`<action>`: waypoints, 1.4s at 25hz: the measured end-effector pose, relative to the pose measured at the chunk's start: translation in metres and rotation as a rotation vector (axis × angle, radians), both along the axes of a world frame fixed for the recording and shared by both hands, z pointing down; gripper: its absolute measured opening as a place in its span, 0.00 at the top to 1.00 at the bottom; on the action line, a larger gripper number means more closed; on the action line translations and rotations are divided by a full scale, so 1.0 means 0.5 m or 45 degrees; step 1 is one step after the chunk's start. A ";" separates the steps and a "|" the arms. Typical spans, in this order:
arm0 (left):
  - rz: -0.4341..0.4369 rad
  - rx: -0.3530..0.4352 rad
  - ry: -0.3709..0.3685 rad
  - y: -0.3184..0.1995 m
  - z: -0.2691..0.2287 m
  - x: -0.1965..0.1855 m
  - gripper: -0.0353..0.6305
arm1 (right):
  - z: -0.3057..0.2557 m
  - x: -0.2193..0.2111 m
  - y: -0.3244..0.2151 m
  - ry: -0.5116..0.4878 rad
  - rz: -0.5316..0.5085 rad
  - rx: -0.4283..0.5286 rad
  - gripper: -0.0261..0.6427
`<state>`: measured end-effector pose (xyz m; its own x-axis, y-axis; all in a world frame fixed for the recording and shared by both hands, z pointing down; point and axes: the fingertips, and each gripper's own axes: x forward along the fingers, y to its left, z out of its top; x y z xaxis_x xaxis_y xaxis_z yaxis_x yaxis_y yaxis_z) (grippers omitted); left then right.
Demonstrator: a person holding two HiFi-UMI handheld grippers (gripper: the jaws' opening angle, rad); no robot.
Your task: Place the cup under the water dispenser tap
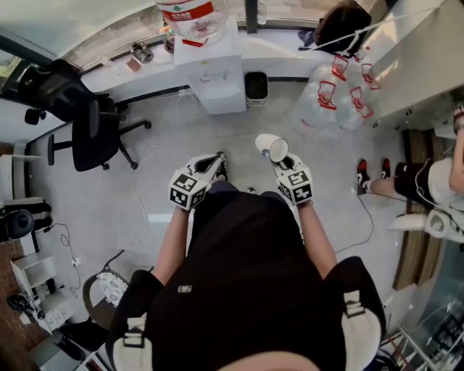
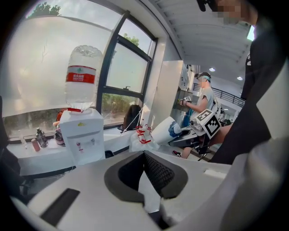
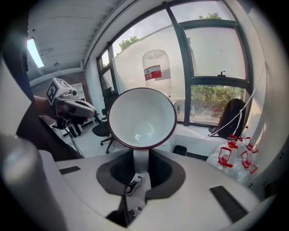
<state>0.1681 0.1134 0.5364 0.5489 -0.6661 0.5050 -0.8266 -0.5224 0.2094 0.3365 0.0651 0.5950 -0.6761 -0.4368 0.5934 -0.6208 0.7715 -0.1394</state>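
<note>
In the head view my right gripper [image 1: 279, 161] is shut on the handle of a white cup [image 1: 272, 147], held on its side above the floor. Seen from the right gripper view, the cup [image 3: 142, 118] has a dark red rim, an empty inside facing the camera, and its handle pinched between the jaws [image 3: 141, 158]. The white water dispenser [image 1: 214, 72] with its bottle [image 1: 192, 14] stands ahead against the window wall, well beyond the cup. My left gripper [image 1: 217, 163] is beside it, shut and empty [image 2: 144, 155]. The left gripper view shows the dispenser [image 2: 81, 135] and the cup [image 2: 165, 131].
A black office chair [image 1: 94, 130] stands at the left. A black bin [image 1: 256, 87] sits right of the dispenser, next to several empty bottles with red caps [image 1: 341, 90]. A person's legs [image 1: 406, 181] are at the right. Cables lie on the floor.
</note>
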 end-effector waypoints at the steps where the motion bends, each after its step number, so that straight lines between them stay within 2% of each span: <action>1: 0.016 0.005 0.003 -0.011 -0.003 0.006 0.95 | 0.001 0.004 -0.002 0.011 0.005 -0.004 0.90; 5: 0.061 0.018 0.023 -0.048 -0.012 0.021 0.95 | -0.002 0.016 -0.019 0.036 0.018 0.008 0.90; 11: 0.063 0.000 0.072 -0.075 0.003 0.017 0.95 | 0.015 0.019 -0.052 0.082 0.032 -0.023 0.90; 18: 0.032 -0.049 0.089 -0.107 0.029 -0.060 0.95 | 0.024 -0.055 -0.088 0.101 -0.004 -0.032 0.90; 23: 0.027 -0.036 0.113 -0.162 0.013 -0.113 0.95 | 0.018 -0.114 -0.123 0.111 -0.015 -0.044 0.90; 35: 0.084 -0.064 0.133 -0.272 0.032 -0.215 0.95 | 0.012 -0.227 -0.215 0.142 -0.004 -0.063 0.90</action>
<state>0.0604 -0.0227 0.5522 0.6420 -0.6024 0.4743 -0.7632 -0.5615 0.3199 0.2228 -0.0425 0.6010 -0.6059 -0.4034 0.6857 -0.6323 0.7672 -0.1073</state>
